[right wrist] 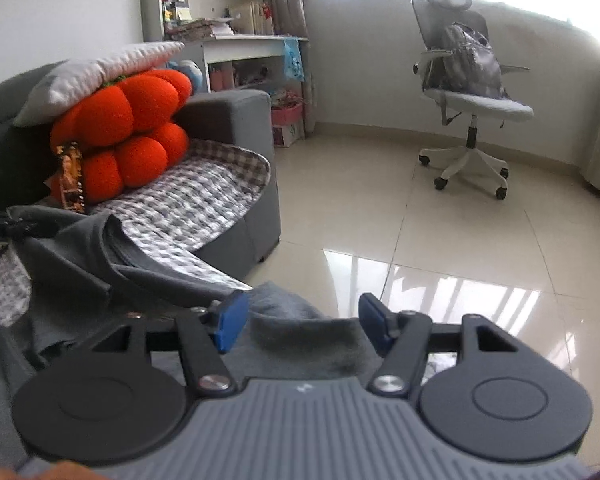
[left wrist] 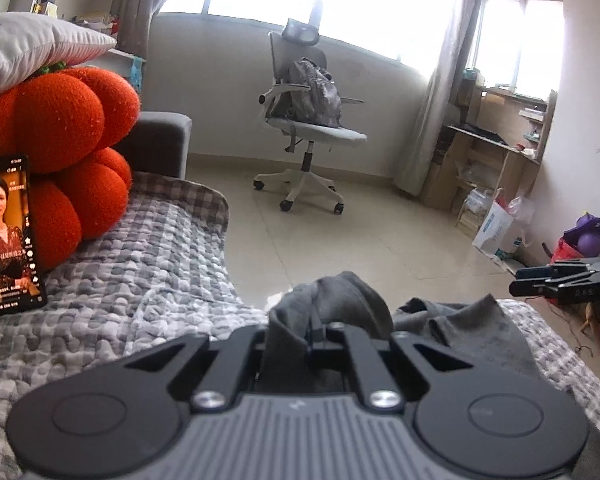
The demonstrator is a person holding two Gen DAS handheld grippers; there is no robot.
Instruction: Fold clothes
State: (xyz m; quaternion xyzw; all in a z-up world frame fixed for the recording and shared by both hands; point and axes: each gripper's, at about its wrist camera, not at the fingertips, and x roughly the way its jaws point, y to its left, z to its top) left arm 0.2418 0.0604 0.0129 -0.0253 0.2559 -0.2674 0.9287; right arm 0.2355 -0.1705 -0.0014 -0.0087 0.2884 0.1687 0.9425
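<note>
A grey garment [left wrist: 352, 296] lies bunched on the checked quilt [left wrist: 140, 260] that covers the sofa. In the left wrist view my left gripper [left wrist: 318, 330] is shut on a raised fold of it, and the cloth bulges up over the fingertips. From the right wrist view the garment [right wrist: 80, 256] stretches from the left edge to my right gripper [right wrist: 302, 320]. That gripper is open, its blue pads [right wrist: 230, 322] wide apart. A grey hem sags between them, and neither pad presses on it. The right gripper [left wrist: 556, 280] also shows at the right edge of the left wrist view.
Orange pumpkin cushions [left wrist: 68, 128] under a white pillow [left wrist: 32, 48] sit at the sofa's far end, with a lit phone [left wrist: 10, 232] leaning on them. Beyond the sofa edge is glossy tiled floor [right wrist: 420, 240], an office chair [left wrist: 308, 120] carrying a backpack, and a cluttered wooden desk [left wrist: 496, 148].
</note>
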